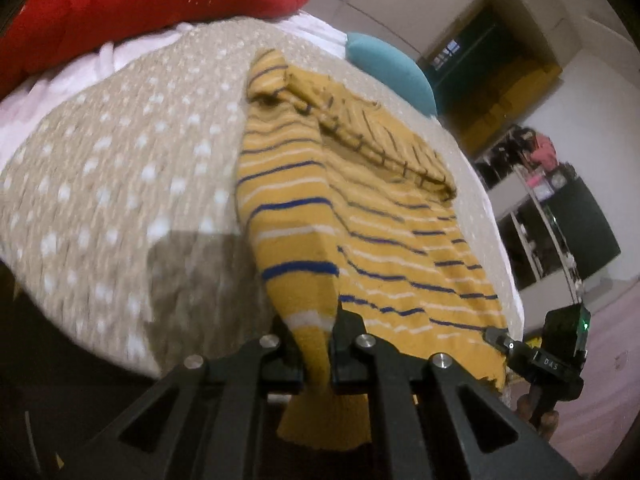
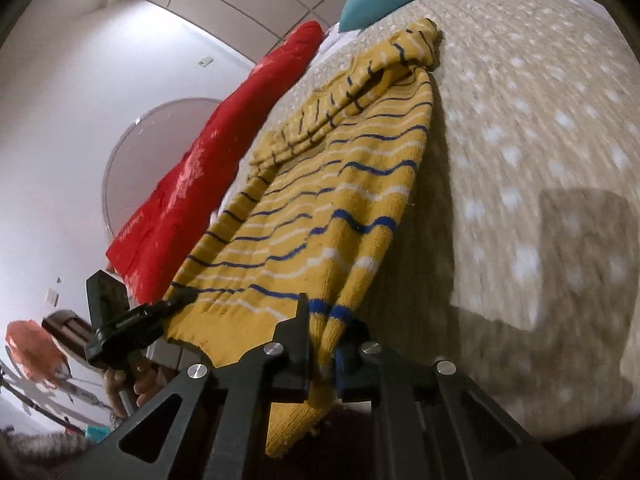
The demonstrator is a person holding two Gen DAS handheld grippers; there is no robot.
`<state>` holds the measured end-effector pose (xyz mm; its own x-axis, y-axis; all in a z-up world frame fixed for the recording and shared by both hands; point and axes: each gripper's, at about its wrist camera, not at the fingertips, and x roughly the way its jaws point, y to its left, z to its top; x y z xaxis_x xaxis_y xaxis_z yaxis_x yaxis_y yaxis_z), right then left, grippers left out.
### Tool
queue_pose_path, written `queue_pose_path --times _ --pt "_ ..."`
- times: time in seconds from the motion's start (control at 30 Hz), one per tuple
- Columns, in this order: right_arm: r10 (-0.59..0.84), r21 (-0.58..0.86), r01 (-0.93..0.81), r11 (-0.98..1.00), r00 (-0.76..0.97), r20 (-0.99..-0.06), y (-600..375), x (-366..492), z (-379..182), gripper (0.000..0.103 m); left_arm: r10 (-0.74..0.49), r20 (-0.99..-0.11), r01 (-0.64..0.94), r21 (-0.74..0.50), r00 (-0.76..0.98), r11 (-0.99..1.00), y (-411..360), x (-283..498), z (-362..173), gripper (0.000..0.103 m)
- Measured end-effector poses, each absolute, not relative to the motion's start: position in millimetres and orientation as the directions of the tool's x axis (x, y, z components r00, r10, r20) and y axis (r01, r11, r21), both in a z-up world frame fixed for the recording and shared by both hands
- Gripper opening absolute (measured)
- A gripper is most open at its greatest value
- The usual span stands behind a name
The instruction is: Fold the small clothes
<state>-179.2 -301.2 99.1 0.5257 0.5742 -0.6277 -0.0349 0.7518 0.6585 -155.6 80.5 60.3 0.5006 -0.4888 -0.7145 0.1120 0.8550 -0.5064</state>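
A bed fills most of both wrist views, spread with a beige knitted blanket [image 1: 120,168] dotted white; white walls and a dark shelving unit stand beyond it on the right of the left wrist view. At the far end lie a red cushion [image 1: 132,8] and a teal cushion [image 1: 392,68].

The small garment, a mustard-yellow knitted sweater [image 1: 360,216] with blue and white stripes, lies lengthwise on the blanket, collar end far and hem near, with one sleeve folded across the upper body. The left gripper [image 1: 316,344] pinches the hem at its near left corner; its jaws are pressed together on the knit, which hangs out below them. The right gripper [image 2: 322,344] is likewise clamped on the near right corner of the hem.

Holding both bottom corners at once keeps the hem taut and square, probably so the lower half can be carried up toward the collar in a single even fold.

The only writing that can be read is on the right gripper as the left wrist camera sees it, white letters that look like "DAS".
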Motion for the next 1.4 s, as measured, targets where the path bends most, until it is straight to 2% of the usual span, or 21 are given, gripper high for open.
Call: queue_pose_path --times 0.13,0.27,0.47,0.7,0.87,1.1,1.17,1.2,1.23,1.27,1.33,1.4 --pt "0.555 0.634 0.009 0.773 0.476 -0.683 -297.2 -201.4 76.2 0.009 -0.498 -0.743 0.099 -0.512 0.447 0.853 80.6 -166.4 34.9 0.007" --pt "0.557 0.643 0.014 0.766 0.485 -0.674 -305.5 -198.0 79.4 0.010 -0.512 -0.720 0.114 -0.525 0.468 0.843 86.3 -156.1 48.3 0.008" --pt "0.529 0.577 -0.090 0.812 0.531 -0.662 -303.3 -163.9 123.7 0.010 -0.522 -0.657 0.192 -0.507 0.544 0.840 82.5 -128.9 95.1 0.008" --pt "0.494 0.510 -0.178 0.841 0.636 -0.593 -301.3 -86.9 189.5 0.010 -0.502 -0.605 0.182 -0.512 0.618 0.840 65.1 -27.4 144.2 0.008" --pt "0.477 0.542 -0.116 0.832 0.648 -0.593 -308.1 -13.5 194.7 0.010 -0.460 -0.655 0.118 -0.496 0.599 0.860 50.2 55.4 135.8 0.008" --pt "0.478 0.611 0.025 0.791 0.598 -0.643 -332.4 66.7 153.2 0.012 -0.444 -0.735 0.065 -0.483 0.512 0.873 33.9 129.6 103.9 0.008" --pt "0.493 0.646 0.070 0.760 0.585 -0.644 -340.1 89.6 138.0 0.015 -0.476 -0.736 0.035 -0.526 0.481 0.850 36.3 152.8 93.1 0.008" --pt "0.503 0.667 0.095 0.739 0.580 -0.640 -345.2 99.3 131.1 0.018 -0.499 -0.731 0.010 -0.559 0.465 0.829 39.9 163.3 87.3 0.011" --pt "0.513 0.687 0.122 0.717 0.576 -0.637 -350.7 111.0 123.7 0.026 -0.539 -0.714 -0.023 -0.612 0.447 0.791 46.0 175.4 79.7 0.017" --pt "0.528 0.709 0.142 0.691 0.570 -0.630 -356.1 122.3 115.8 0.038 -0.570 -0.692 -0.049 -0.654 0.442 0.755 51.4 183.2 74.2 0.022" --pt "0.555 0.755 0.187 0.628 0.573 -0.603 -367.4 141.1 98.8 0.044 -0.618 -0.633 -0.093 -0.730 0.466 0.677 64.9 196.2 66.4 0.048" --pt "0.550 0.780 0.233 0.580 0.595 -0.587 -378.6 153.7 85.7 0.049 -0.635 -0.584 -0.117 -0.776 0.506 0.620 75.9 202.2 64.2 0.056"
